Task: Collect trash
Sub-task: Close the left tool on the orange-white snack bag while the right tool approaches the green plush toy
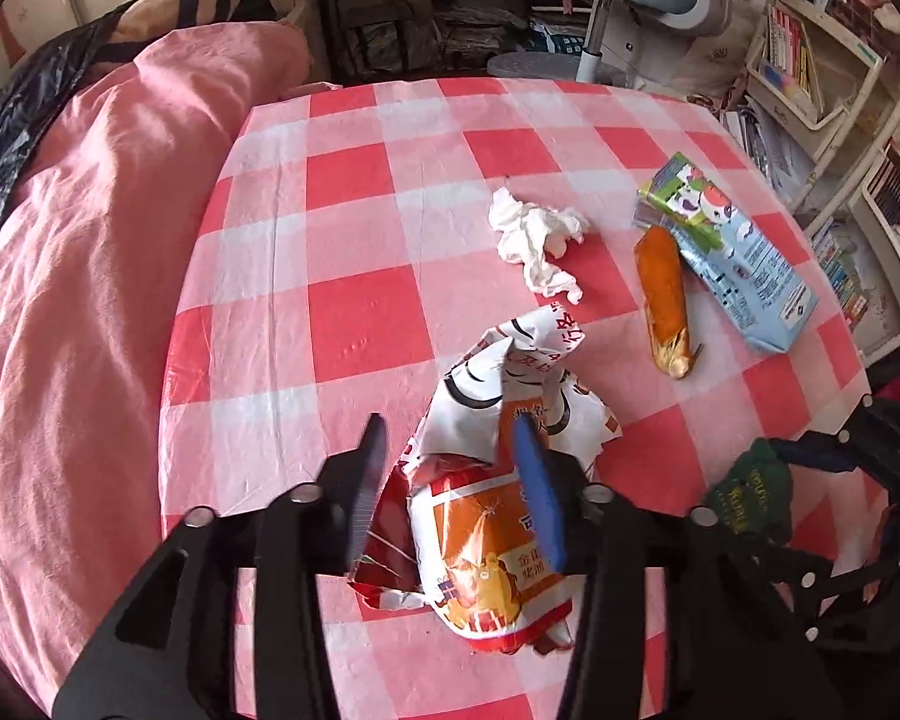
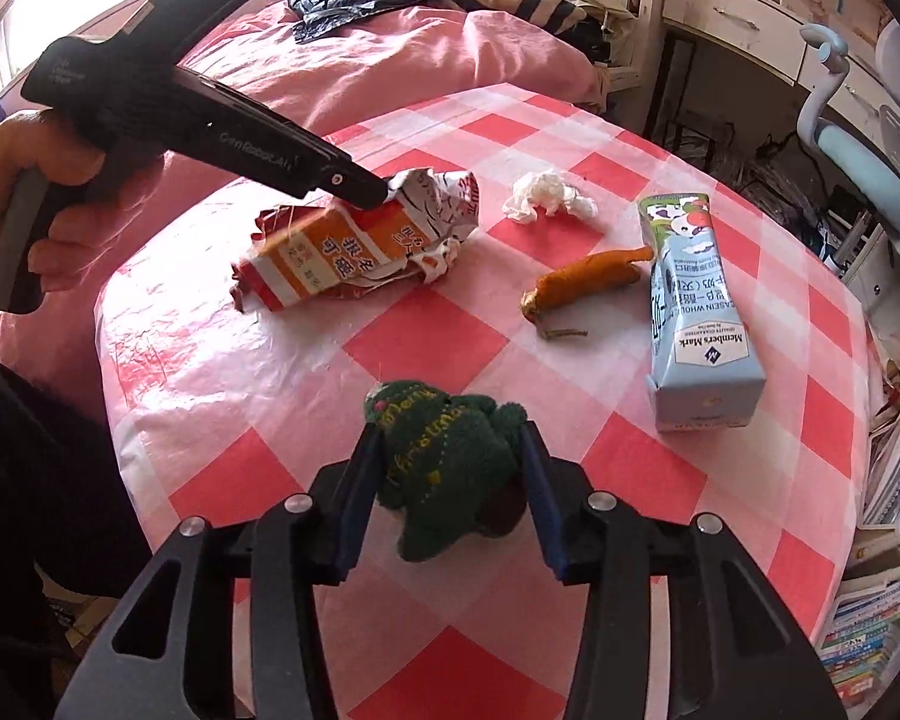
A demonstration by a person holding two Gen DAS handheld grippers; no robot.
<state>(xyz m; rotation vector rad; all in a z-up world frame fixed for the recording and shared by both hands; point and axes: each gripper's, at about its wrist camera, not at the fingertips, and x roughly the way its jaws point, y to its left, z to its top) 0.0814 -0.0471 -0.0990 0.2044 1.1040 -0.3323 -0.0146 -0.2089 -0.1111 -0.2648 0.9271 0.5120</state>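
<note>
Left gripper is over the crumpled snack wrapper, jaws wide and straddling it: one finger just off its left edge, the other over the orange panel. I can't tell whether either pad is touching. In the right wrist view the same gripper has its tip down at the wrapper, at the joint between the orange box face and the white crumpled part, with my left hand on the trigger grip. Right gripper has its jaws around a green plush toy stitched with yellow lettering; the fingers sit against both sides of it, so I read that as held, just above the desk with its red-and-white check cloth. From the left wrist view the toy shows right of my left jaws, with the right gripper behind it. Ahead of the left jaws and to the right: white crumpled tissue, beyond the wrapper and apart from it. Further right, an orange carrot-like piece lies just beside a flattened blue milk carton; whether they touch is unclear. Pink bedding sits left of the desk, with a black plastic bag on its far side.
</note>
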